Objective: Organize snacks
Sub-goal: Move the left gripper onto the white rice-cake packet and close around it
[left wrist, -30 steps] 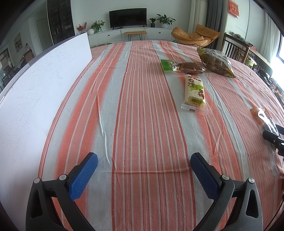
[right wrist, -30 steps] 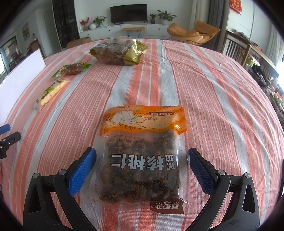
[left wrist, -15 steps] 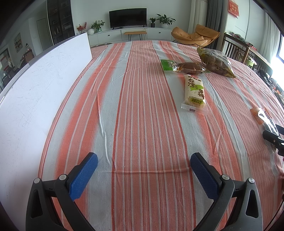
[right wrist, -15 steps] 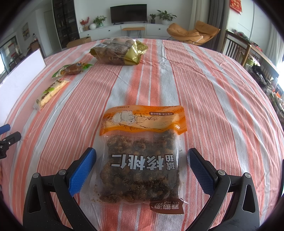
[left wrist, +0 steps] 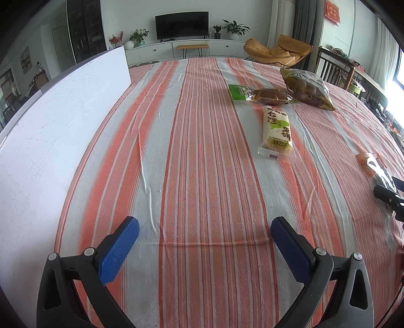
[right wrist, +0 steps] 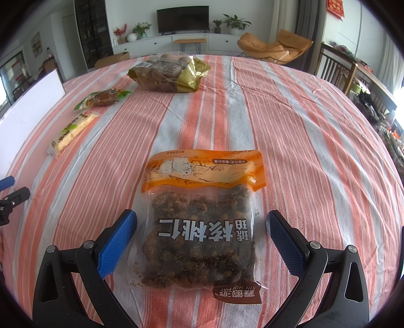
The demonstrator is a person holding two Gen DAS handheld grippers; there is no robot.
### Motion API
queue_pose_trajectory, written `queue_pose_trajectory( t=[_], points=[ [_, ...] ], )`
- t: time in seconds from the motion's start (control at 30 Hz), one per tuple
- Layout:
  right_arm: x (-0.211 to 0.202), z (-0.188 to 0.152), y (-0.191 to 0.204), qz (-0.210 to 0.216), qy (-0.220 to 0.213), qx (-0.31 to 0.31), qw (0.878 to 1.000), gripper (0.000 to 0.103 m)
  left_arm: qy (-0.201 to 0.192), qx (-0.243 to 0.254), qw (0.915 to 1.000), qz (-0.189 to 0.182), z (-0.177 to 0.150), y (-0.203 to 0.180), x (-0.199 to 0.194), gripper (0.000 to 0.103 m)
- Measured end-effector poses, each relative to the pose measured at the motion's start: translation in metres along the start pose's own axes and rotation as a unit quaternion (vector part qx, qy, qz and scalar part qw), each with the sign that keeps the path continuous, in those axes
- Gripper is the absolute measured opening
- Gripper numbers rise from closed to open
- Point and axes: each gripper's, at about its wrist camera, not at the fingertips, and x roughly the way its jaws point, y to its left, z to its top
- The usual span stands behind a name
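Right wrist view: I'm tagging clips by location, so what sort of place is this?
Most likely a home living and dining room: a television on a low white cabinet, an orange lounge chair, and a striped tablecloth.

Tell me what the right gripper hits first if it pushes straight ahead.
The right gripper is open and straddles the walnut bag, so that bag comes first; how high the gripper sits above it is unclear.

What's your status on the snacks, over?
Both grippers open: left gripper over bare cloth, right gripper straddling the walnut bag, not gripped. Three other snacks lie apart. Nothing in the way.
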Motion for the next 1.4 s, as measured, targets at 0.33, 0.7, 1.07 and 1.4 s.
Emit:
queue_pose_trajectory(
  t=[0.33, 0.7, 1.07, 1.4],
  points=[
    [0.0, 0.0, 0.0, 0.0, 0.0, 0.0, 1.0, 0.103, 0.004, -0.001, 1.0, 0.0, 0.001, 0.0, 0.0, 0.103],
    [0.001, 0.0, 0.001, 0.0, 0.0, 0.0, 1.0, 0.103, 0.033, 0.034, 0.9952, -0.086, 0.081, -0.051, 0.04, 0.102],
    [0.001, 0.0, 0.0, 0.0, 0.0, 0.0, 1.0, 0.103, 0.003, 0.071, 0.9964, -0.047, 0.047, -0.054, 0.027, 0.03],
    [0.0, 0.001, 0.0, 0.0, 0.0, 0.0, 1.0, 0.103, 0.02, -0.008, 0.9989, -0.042, -0.009, 0.03, -0.014, 0.093]
  ],
)
